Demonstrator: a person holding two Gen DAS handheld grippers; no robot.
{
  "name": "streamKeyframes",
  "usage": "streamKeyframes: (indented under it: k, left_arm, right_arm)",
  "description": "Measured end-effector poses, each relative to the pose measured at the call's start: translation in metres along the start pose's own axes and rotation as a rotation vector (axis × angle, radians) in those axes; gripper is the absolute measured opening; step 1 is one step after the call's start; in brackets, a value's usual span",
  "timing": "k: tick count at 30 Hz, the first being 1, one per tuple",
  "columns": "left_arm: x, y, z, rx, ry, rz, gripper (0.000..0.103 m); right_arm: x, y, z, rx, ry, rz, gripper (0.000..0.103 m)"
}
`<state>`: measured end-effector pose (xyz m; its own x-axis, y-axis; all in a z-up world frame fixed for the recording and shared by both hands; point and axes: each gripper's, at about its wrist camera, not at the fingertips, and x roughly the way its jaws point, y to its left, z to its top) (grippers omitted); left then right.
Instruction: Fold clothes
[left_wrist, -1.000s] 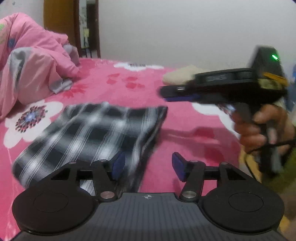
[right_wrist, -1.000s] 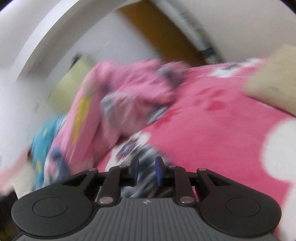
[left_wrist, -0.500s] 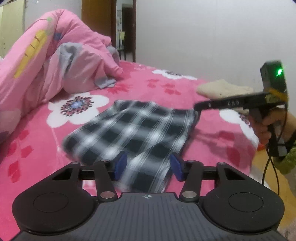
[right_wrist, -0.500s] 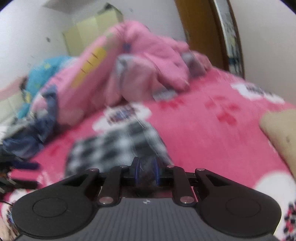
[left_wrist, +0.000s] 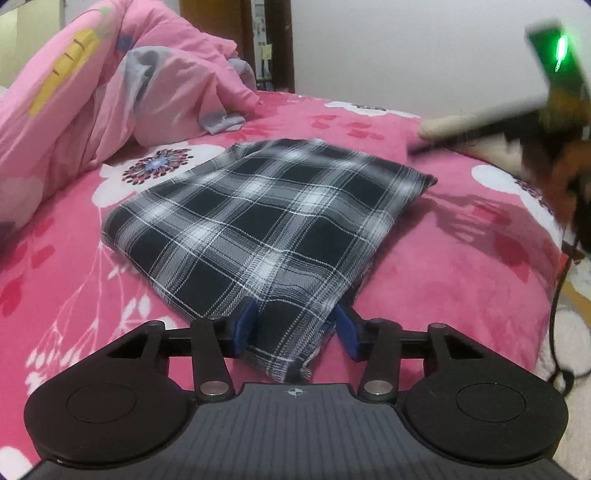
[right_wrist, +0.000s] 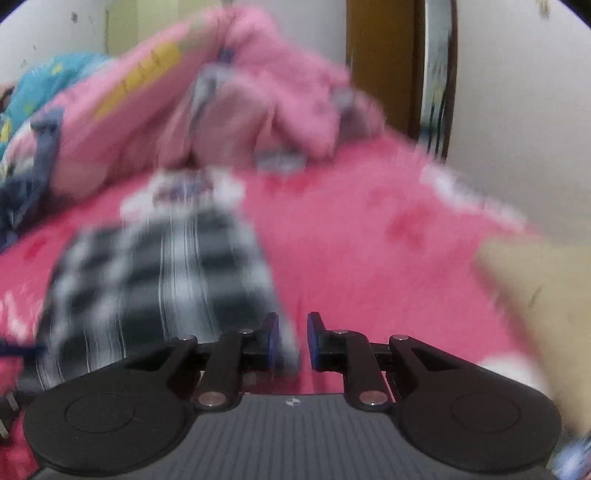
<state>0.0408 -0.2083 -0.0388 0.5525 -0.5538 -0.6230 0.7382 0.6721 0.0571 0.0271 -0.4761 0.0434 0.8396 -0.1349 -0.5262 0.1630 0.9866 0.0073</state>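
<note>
A folded black-and-white plaid garment (left_wrist: 266, 218) lies flat on the pink flowered bedspread (left_wrist: 454, 266). My left gripper (left_wrist: 295, 328) is low at its near corner. The cloth runs between the blue pads (left_wrist: 242, 326), the jaws are opening, and the pads do not clamp it. In the left wrist view my right gripper (left_wrist: 413, 149) is a blur at the upper right, held in a hand above the bed just beyond the garment's far right corner. The right wrist view is smeared. There the right gripper (right_wrist: 293, 339) shows a narrow gap with nothing gripped, and the plaid garment (right_wrist: 159, 280) sits to its left.
A heaped pink quilt (left_wrist: 110, 96) fills the back left, with blue bedding (right_wrist: 40, 77) behind it. A beige folded cloth (left_wrist: 454, 123) lies at the far right near the white wall. A wooden door frame (left_wrist: 243, 40) stands behind the bed. A cable (left_wrist: 557, 302) hangs at the bed's right edge.
My left gripper has dropped and closed in on the garment's near corner, which now lies between its pads. The right gripper has rolled level and drawn up and away to the right.
</note>
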Motion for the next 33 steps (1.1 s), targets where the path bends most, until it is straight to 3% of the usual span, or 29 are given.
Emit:
streamKeyframes:
  k: [2, 5, 6, 8, 11, 14, 17, 21, 23, 26, 30, 33]
  left_arm:
    - [0.0, -0.002, -0.002, 0.014, -0.01, 0.011, 0.049]
    - [0.002, -0.005, -0.002, 0.014, -0.018, 0.019, 0.05]
    - [0.001, -0.004, -0.002, 0.006, -0.02, 0.017, 0.051]
    - [0.0, -0.001, -0.004, -0.014, -0.027, 0.003, 0.051]
    - [-0.003, 0.003, -0.007, -0.04, -0.038, -0.021, 0.051]
    - [-0.003, 0.006, -0.01, -0.054, -0.049, -0.037, 0.052]
    - [-0.003, 0.005, -0.011, -0.058, -0.059, -0.037, 0.053]
    - [-0.003, 0.006, -0.013, -0.064, -0.071, -0.044, 0.053]
    - [-0.004, 0.007, -0.014, -0.07, -0.074, -0.055, 0.053]
    - [-0.004, 0.01, -0.016, -0.085, -0.08, -0.071, 0.053]
    - [-0.004, 0.011, -0.018, -0.085, -0.092, -0.079, 0.054]
    - [-0.005, 0.01, -0.019, -0.089, -0.096, -0.078, 0.054]
  right_arm:
    - [-0.006, 0.005, 0.019, -0.007, -0.069, 0.025, 0.018]
    - [0.019, 0.012, 0.025, -0.005, -0.043, 0.106, 0.018]
    - [0.038, 0.013, 0.019, -0.011, 0.02, 0.09, 0.013]
    - [0.08, 0.012, -0.003, -0.04, 0.161, 0.007, 0.012]
    - [0.082, -0.006, -0.001, 0.063, 0.166, -0.013, 0.01]
    - [0.064, 0.0, 0.028, 0.044, 0.079, 0.005, 0.01]
    - [0.072, 0.012, 0.046, 0.045, 0.04, 0.098, 0.01]
    - [0.132, 0.013, 0.02, 0.047, 0.19, 0.103, 0.01]
    - [0.14, 0.005, 0.014, 0.072, 0.204, 0.064, 0.008]
    - [0.118, 0.002, 0.042, 0.087, 0.172, 0.056, 0.01]
    - [0.116, 0.014, 0.073, 0.103, 0.114, 0.154, 0.01]
    - [0.162, 0.022, 0.072, 0.138, 0.209, 0.246, 0.009]
